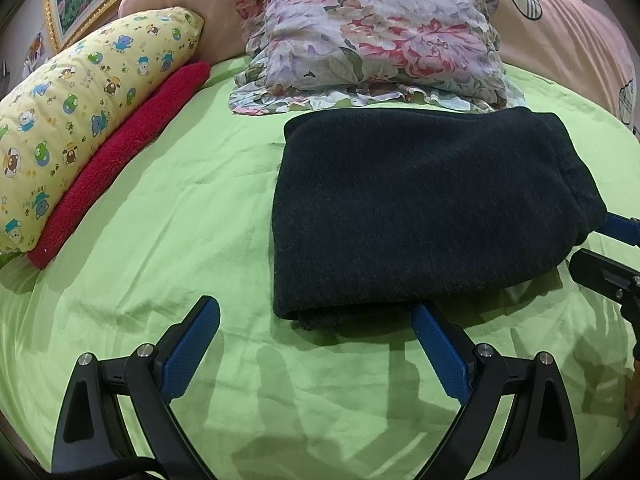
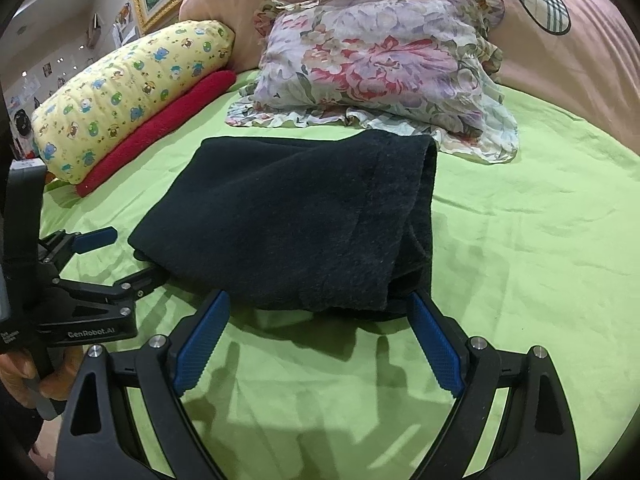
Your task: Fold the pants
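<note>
Dark pants [image 1: 420, 208] lie folded on the green bed [image 1: 180, 220], both hand-held grippers [image 1: 316, 344] [image 2: 320, 340] spread, empty at near edge; press layers flat, square edges.

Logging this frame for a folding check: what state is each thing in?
pants: folded into a compact stack, lying on the sheet
left gripper: open, fingers at the pants' near edge, gripping nothing
right gripper: open, fingers at the pants' near edge
floral pillow: lying behind the pants
</note>
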### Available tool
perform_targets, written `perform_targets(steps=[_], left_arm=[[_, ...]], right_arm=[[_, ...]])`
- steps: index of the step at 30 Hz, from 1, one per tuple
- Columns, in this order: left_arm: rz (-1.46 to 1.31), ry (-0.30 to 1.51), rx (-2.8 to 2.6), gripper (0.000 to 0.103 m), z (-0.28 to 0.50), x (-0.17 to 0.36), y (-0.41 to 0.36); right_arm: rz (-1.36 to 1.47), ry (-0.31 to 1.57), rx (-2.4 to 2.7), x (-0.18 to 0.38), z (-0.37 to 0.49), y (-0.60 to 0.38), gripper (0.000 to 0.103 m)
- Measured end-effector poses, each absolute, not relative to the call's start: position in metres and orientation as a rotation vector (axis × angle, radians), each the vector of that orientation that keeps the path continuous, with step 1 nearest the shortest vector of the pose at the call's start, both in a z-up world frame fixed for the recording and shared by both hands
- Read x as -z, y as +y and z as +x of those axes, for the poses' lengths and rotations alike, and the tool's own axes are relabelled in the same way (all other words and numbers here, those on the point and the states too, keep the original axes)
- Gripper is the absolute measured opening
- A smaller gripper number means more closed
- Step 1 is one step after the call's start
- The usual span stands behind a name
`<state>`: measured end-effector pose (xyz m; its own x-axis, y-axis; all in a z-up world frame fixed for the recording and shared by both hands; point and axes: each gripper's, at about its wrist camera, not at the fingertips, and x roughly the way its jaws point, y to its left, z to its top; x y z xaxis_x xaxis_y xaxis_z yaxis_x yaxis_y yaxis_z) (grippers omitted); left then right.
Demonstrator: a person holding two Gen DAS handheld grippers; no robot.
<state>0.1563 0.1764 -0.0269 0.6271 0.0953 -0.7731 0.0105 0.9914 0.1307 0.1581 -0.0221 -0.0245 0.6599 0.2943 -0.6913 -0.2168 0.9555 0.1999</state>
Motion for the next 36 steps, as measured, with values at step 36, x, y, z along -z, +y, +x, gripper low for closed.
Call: perform_targets(steps=[36], left_arm=[[0.131,0.835,-0.076,0.097,0.163,0.000,0.169]], right_arm=[[0.139,0.779,-0.229,0.006,0.148,-0.032,0.090]])
